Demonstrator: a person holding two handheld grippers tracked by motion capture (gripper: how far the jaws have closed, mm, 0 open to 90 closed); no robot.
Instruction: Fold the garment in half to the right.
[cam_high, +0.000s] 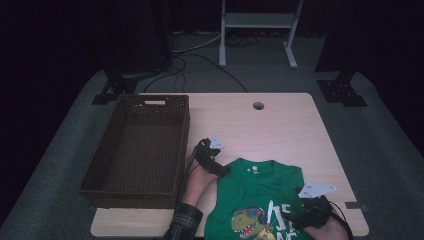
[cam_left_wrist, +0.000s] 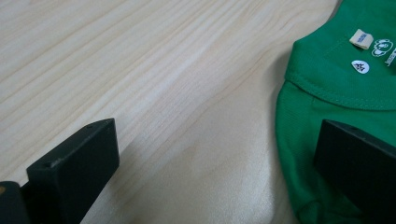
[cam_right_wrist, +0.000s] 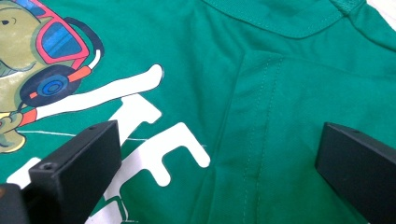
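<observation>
Lying flat on pale woodgrain table (cam_high: 280, 130), soft green T-shirt (cam_high: 260, 192); both grippers' jaws gape.

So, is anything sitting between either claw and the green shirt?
Nothing visible. The left claw stands open at the green shirt's shoulder edge, one jaw over bare table, the other over fabric. The right claw hangs open directly above the shirt's printed front.
</observation>
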